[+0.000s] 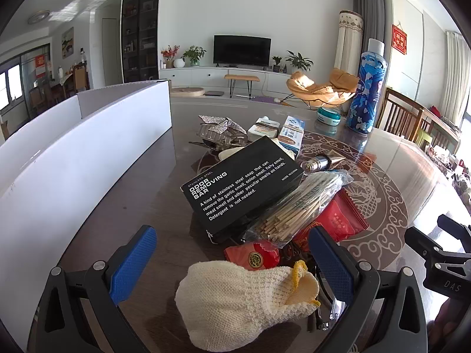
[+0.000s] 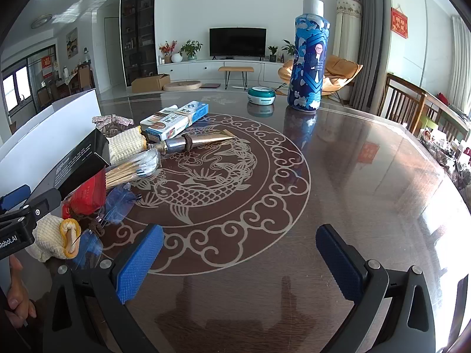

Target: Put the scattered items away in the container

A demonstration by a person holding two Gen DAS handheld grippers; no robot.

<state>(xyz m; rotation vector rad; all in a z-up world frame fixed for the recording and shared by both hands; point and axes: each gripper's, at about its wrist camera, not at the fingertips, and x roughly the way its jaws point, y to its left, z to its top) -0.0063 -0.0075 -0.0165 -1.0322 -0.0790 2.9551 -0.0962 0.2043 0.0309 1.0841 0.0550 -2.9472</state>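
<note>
A white open box (image 1: 88, 153) stands at the left of the table; it also shows in the right wrist view (image 2: 44, 135). A pile of items lies beside it: a black odor-bar box (image 1: 244, 185), a bag of bamboo sticks (image 1: 297, 206), red packets (image 1: 338, 220), a cream knitted glove (image 1: 241, 297), a toothpaste box (image 2: 176, 119) and a metal tube (image 2: 194, 142). My left gripper (image 1: 232, 261) is open, its blue fingers astride the glove. My right gripper (image 2: 238, 261) is open and empty over the bare table, right of the pile.
A tall blue bottle (image 2: 307, 58) and a small teal-and-white round tin (image 2: 262, 95) stand at the far side of the table. A glittery hair clip (image 1: 220, 129) lies behind the pile. Wooden chairs (image 2: 403, 100) stand at the right edge.
</note>
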